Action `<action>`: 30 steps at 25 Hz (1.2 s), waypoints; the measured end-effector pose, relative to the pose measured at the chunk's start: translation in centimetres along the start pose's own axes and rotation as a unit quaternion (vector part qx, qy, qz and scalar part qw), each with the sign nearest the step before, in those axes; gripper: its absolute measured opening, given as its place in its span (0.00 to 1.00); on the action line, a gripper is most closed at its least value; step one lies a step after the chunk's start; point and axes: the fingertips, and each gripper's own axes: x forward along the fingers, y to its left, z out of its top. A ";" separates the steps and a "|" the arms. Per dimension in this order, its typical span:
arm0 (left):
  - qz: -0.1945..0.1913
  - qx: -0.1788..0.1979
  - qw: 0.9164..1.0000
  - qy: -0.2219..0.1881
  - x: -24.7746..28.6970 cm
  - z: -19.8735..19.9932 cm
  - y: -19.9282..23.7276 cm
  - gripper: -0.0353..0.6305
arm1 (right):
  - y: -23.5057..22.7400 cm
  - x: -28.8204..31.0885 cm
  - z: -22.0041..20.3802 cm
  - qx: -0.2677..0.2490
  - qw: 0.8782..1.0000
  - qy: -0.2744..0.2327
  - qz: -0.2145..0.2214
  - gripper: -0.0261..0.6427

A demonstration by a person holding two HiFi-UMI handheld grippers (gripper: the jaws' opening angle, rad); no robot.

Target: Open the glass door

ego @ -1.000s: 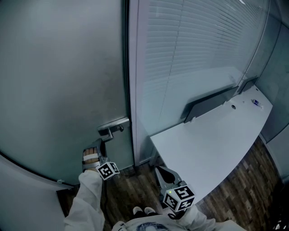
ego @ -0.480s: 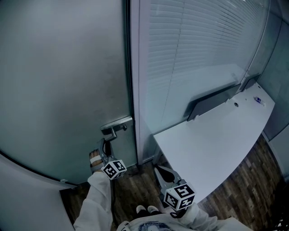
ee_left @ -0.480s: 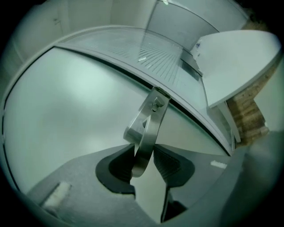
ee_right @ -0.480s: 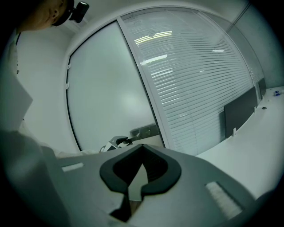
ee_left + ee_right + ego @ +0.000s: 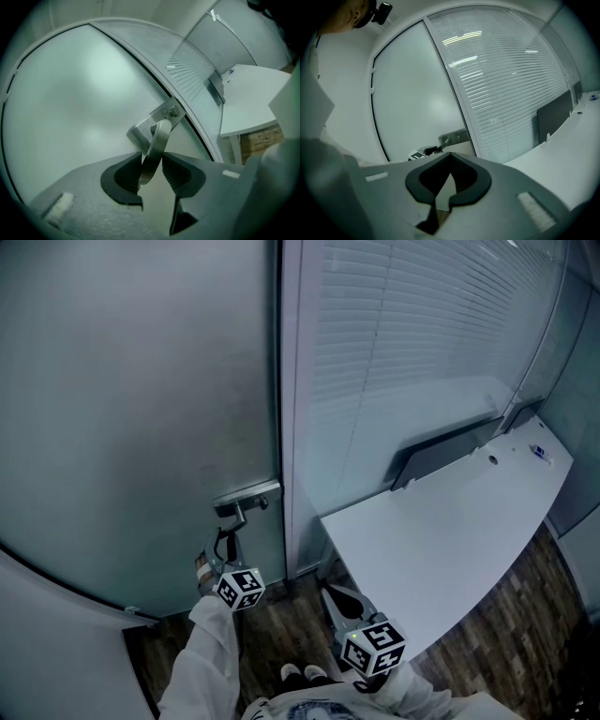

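Head view: your left gripper (image 5: 217,555) sits just below the lock plate (image 5: 246,495) on the glass door (image 5: 141,409). The lever handle (image 5: 231,521) hangs down from the plate into it. Your right gripper (image 5: 332,595) waits well right of the plate.

Left gripper view: the jaws are clamped on the lever, whose long axis runs up to the plate.

Right gripper view: the jaws are together and empty, so the left does the opening.

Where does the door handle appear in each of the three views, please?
Head view: door handle lower left of centre, above the left gripper.
Left gripper view: door handle at centre, clamped between its jaws.
Right gripper view: door handle small, left of centre, above the jaws.
Shared landmark: slatted blinds right of the handle.
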 end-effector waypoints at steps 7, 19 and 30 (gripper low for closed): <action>-0.002 0.007 1.000 0.002 -2.5 0.3 -0.3 0.25 | 0.4 -0.5 -0.4 0.008 1.000 0.003 0.005 0.05; -0.005 0.076 0.997 0.020 -8.1 -0.3 -2.0 0.24 | 1.4 -0.1 -0.6 0.014 1.000 0.002 0.028 0.05; -0.015 0.115 0.992 0.040 -13.1 -1.0 -2.9 0.25 | 1.0 -0.4 -1.2 0.023 0.999 0.002 0.041 0.05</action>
